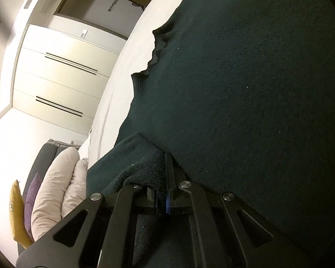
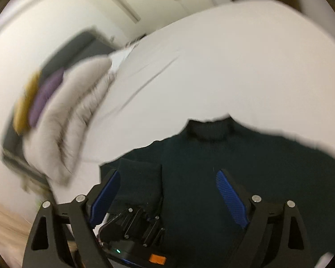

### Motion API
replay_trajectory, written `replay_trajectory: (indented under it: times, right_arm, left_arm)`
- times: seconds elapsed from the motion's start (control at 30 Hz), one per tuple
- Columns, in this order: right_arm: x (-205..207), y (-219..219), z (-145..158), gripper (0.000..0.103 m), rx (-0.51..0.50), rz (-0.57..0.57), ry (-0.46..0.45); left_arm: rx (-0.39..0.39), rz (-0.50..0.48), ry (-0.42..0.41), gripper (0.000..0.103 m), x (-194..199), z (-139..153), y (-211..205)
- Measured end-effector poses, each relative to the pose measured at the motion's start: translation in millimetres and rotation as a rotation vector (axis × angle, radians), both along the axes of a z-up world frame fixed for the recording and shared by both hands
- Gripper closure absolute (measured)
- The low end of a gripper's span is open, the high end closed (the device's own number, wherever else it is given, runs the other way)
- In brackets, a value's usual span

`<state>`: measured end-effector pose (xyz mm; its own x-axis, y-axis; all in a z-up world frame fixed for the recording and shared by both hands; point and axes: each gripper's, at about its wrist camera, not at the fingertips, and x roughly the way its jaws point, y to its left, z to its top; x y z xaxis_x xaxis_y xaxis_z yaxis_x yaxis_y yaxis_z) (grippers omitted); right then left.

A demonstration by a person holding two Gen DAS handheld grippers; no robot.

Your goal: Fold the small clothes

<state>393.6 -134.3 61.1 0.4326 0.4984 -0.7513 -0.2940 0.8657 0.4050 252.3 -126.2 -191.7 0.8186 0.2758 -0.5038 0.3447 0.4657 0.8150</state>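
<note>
Left gripper [image 1: 162, 192] is pinching the sleeve [image 1: 140, 156], jaws clamped shut on its cuff, laying it across the sweater [image 1: 234, 89]. Sweater is lying flat on the bed [image 2: 212, 67], collar toward the far edge. Right gripper [image 2: 167, 185] is hovering wide open, empty. Sleeve fold underway; next, probably release and take the opposite sleeve.

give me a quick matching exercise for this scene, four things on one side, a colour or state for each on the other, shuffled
Things:
1. sweater
2. left gripper
3. right gripper
4. bed

States:
A. open, nothing between the pads
B. white
C. dark green, lying flat
D. shut on a sleeve

Pairs: 1-C, 2-D, 3-A, 4-B
</note>
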Motion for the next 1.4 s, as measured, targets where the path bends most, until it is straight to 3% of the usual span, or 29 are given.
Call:
replay_trajectory:
  times: [0.07, 0.13, 0.2, 0.23, 0.27, 0.3, 0.37, 0.5, 0.6, 0.77, 1.03, 1.07, 1.13, 1.2, 1.3, 1.4]
  right_arm:
    - [-1.1, 52.4, 10.8, 0.013, -0.148, 0.129, -0.035]
    - [-7.9, 99.2, 11.0, 0.013, -0.291, 0.237, -0.057]
    - [-13.2, 140.3, 7.9, 0.013, -0.414, 0.326, -0.056]
    - [-13.8, 149.8, 9.2, 0.013, -0.436, 0.340, -0.056]
    - [-12.7, 155.6, 12.8, 0.013, -0.449, 0.338, -0.053]
    - [-8.9, 153.8, 14.8, 0.013, -0.456, 0.315, -0.045]
    - [1.4, 140.5, 18.3, 0.013, -0.467, 0.236, -0.012]
    - [25.5, 101.7, -3.3, 0.013, -0.515, 0.128, 0.112]
    - [28.8, 98.6, -23.0, 0.013, -0.511, 0.161, 0.157]
    - [18.2, 137.5, -29.3, 0.013, -0.585, 0.295, 0.103]
    - [13.9, 198.5, -59.4, 0.014, -0.888, 0.356, 0.091]
    - [17.3, 198.3, -68.4, 0.017, -0.941, 0.343, 0.103]
    - [24.5, 194.0, -79.8, 0.033, -0.967, 0.314, 0.139]
    - [30.6, 183.1, -85.2, 0.068, -0.917, 0.306, 0.214]
    - [33.6, 165.7, -75.8, 0.092, -0.873, 0.288, 0.223]
    - [39.0, 135.1, -51.7, 0.094, -0.742, 0.247, 0.229]
  left_arm:
    - [0.009, 0.007, 0.004, 0.103, -5.3, 1.4, -1.8]
    - [0.079, -0.015, 0.016, 0.103, -18.4, 0.2, -9.0]
    - [0.256, -0.092, 0.020, 0.103, -22.6, -9.4, -21.9]
    - [0.408, -0.160, 0.020, 0.103, -27.5, -20.1, -32.0]
    - [0.495, -0.205, 0.020, 0.103, -30.7, -25.7, -38.2]
    - [0.557, -0.236, 0.031, 0.103, -32.3, -29.8, -42.5]
    - [0.602, -0.251, 0.072, 0.103, -29.5, -32.7, -46.6]
    - [0.599, -0.256, 0.070, 0.103, -26.7, -33.0, -47.3]
    - [0.617, -0.263, 0.093, 0.103, -22.8, -32.1, -49.6]
    - [0.589, -0.255, 0.084, 0.103, -18.9, -30.7, -47.0]
    - [0.568, -0.250, 0.076, 0.103, -13.8, -29.3, -41.1]
    - [0.560, -0.249, 0.073, 0.103, -16.0, -28.6, -39.7]
    - [0.546, -0.247, 0.066, 0.103, -14.5, -28.1, -37.1]
    - [0.529, -0.245, 0.056, 0.103, -14.2, -26.7, -35.1]
    - [0.498, -0.243, 0.043, 0.103, -14.9, -22.4, -32.0]
    - [0.436, -0.224, 0.001, 0.100, -14.1, -13.4, -26.6]
